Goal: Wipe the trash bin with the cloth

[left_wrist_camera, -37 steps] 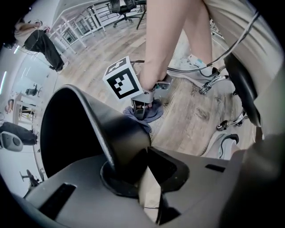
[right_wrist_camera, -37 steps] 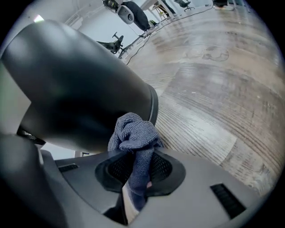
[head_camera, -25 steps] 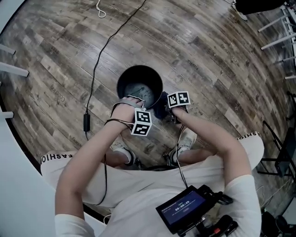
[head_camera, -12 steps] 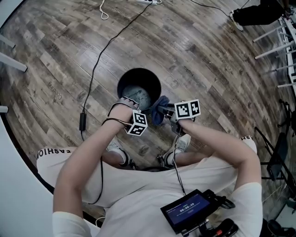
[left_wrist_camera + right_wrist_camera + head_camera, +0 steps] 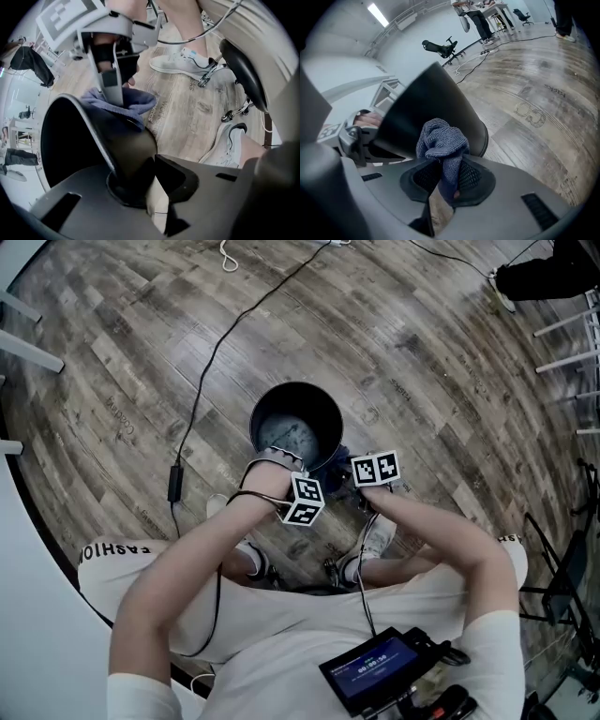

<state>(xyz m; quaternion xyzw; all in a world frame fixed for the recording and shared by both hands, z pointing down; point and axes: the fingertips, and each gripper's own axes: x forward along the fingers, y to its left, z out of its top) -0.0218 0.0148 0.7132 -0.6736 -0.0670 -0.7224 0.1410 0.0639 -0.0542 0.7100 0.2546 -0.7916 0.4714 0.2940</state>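
Softly bunched, nubby blue cloth touches the bin — round, smooth.

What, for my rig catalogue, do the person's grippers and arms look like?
The left gripper and right gripper: grey, each topped by a white cube with black square markers, trailing black cables. White short sleeves, forearms bare. Left jaws are closing round the bin rim.

Black trash bin, blue-grey cloth
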